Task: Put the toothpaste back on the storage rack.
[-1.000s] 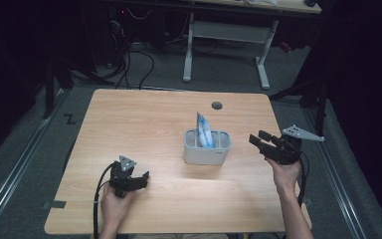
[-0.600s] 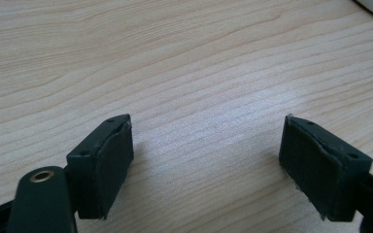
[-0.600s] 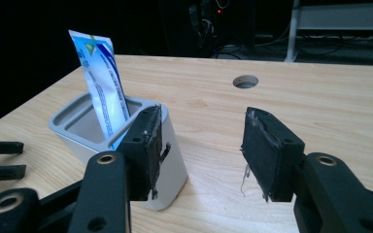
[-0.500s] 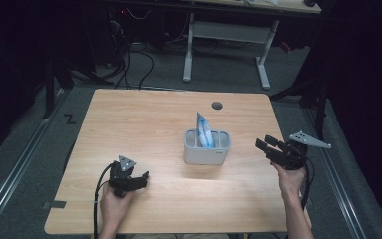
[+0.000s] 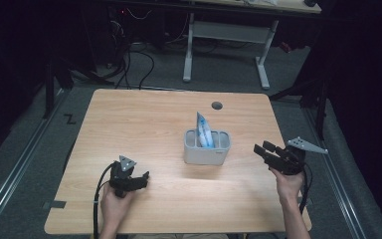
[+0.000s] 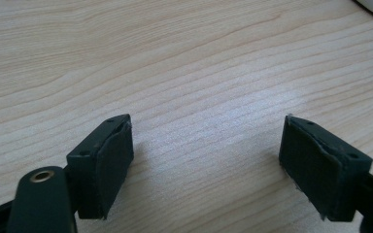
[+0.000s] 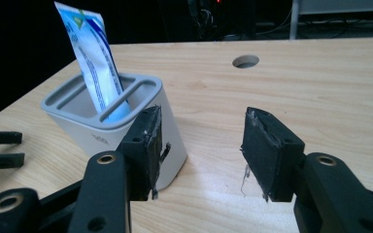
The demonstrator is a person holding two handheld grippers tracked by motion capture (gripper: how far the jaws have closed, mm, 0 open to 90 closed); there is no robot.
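Since the earlier frames the right tool (image 5: 264,149) has drawn back from the grey holder (image 5: 207,154) toward the right edge of the frame and now hangs above the tabletop (image 5: 144,119) there, well apart from the holder; the left tool (image 5: 142,179) has stayed where it was, at the lower left of the wooden surface.

The tabletop fills the middle of the high view, with a round cable hole (image 5: 217,105) near its far edge. The holder stands right of centre, a white-grey box with slotted compartments. A blue-and-white pouch (image 5: 203,130) stands upright in one of the middle slots and leans slightly to the upper left, its top rising clear of the rim.

In the right gripper view the holder (image 7: 111,131) sits at centre left, the pouch (image 7: 94,53) sticking out of it, and the right tool (image 7: 201,145) is spread wide with nothing between its pads. In the left gripper view the left tool (image 6: 206,155) is likewise spread wide over bare wood.
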